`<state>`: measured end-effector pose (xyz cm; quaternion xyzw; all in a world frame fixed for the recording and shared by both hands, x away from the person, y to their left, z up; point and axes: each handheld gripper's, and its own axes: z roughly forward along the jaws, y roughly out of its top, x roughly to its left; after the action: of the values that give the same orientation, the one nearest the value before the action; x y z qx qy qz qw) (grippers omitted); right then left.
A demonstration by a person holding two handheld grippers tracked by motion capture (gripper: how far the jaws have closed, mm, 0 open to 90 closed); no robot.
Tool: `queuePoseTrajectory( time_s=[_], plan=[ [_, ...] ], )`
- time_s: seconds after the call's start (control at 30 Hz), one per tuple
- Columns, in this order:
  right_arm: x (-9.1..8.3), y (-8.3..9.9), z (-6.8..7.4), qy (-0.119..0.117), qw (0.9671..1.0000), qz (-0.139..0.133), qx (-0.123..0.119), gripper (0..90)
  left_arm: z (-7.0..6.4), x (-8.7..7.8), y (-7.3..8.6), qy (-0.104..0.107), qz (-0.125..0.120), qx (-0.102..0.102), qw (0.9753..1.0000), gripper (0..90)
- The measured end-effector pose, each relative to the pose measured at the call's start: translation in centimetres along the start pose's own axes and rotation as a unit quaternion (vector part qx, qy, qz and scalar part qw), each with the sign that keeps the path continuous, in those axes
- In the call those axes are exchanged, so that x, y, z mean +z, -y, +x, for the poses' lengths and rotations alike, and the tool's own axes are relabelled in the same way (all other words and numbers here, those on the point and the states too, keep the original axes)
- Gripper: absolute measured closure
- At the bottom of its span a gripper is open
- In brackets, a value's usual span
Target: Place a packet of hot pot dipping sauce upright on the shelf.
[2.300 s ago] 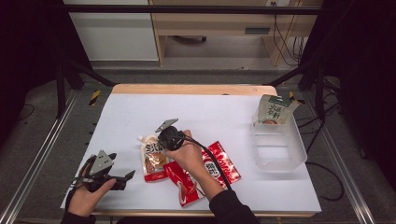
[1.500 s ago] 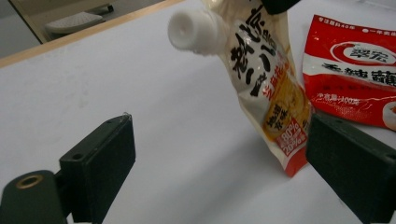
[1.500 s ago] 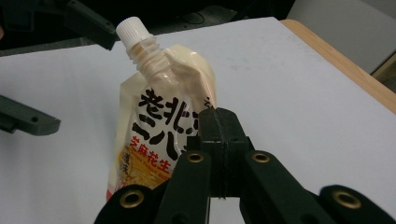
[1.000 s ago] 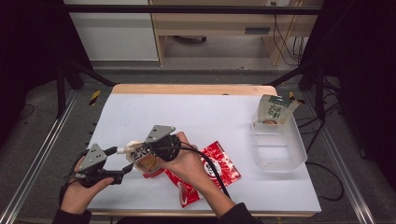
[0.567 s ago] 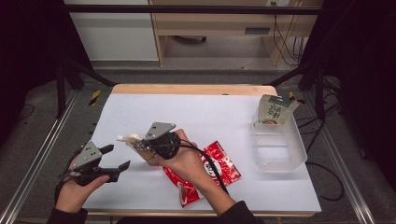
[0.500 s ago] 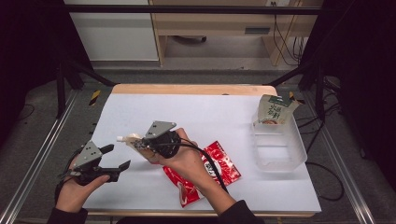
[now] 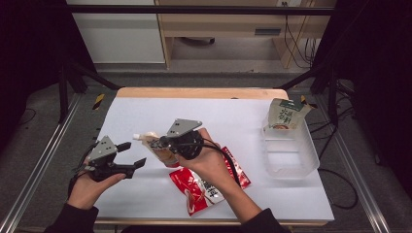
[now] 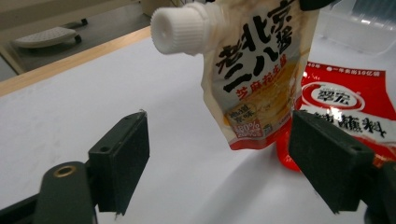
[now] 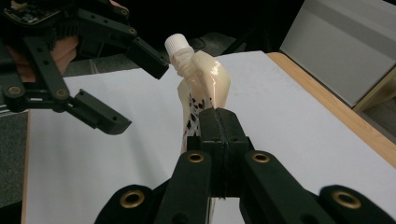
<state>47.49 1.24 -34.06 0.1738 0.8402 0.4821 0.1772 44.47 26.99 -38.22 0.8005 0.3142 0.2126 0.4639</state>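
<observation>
**Soft spout pouch held in the air, ready for a second grip**

Your right gripper (image 9: 218, 122) is clamped on the sauce pouch (image 8: 257, 74), holding it above the table. The pouch is soft and probably light, so it bends; take it near the stiff white cap (image 8: 180, 29). It hangs just ahead of your left gripper (image 8: 219, 158), whose jaws stand apart. It is cream with black characters and a red bottom edge.

Cream pouch (image 8: 254, 70), white cap (image 8: 180, 28)

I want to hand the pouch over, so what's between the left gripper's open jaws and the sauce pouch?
Nothing: in the left gripper view, bare white table separates the left gripper from the sauce pouch, which the right gripper holds up.
</observation>
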Motion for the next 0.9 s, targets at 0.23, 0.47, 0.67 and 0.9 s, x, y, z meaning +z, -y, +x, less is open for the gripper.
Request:
queuePoseTrajectory(
  time_s=[0.23,0.47,0.67,0.9],
  plan=[
    [-2.9,0.8,-0.9,0.004,1.0,-0.002,0.007,90.0,-1.0,2.1,-3.6,0.021,-0.003,0.037,0.9991,24.8],
    [-4.9,1.7,-1.3,0.001,0.9999,-0.002,0.012,90.0,-2.0,4.0,-5.8,0.052,0.001,0.055,0.9971,29.8],
    [-5.8,2.2,-1.8,0.001,0.9999,-0.005,0.015,90.0,-2.3,4.9,-6.6,0.077,0.004,0.062,0.9951,41.8],
    [-6.1,2.4,-2.1,0.002,0.9998,-0.006,0.019,90.0,-2.4,4.9,-7.0,0.094,0.004,0.061,0.9937,58.8]
  ],
)
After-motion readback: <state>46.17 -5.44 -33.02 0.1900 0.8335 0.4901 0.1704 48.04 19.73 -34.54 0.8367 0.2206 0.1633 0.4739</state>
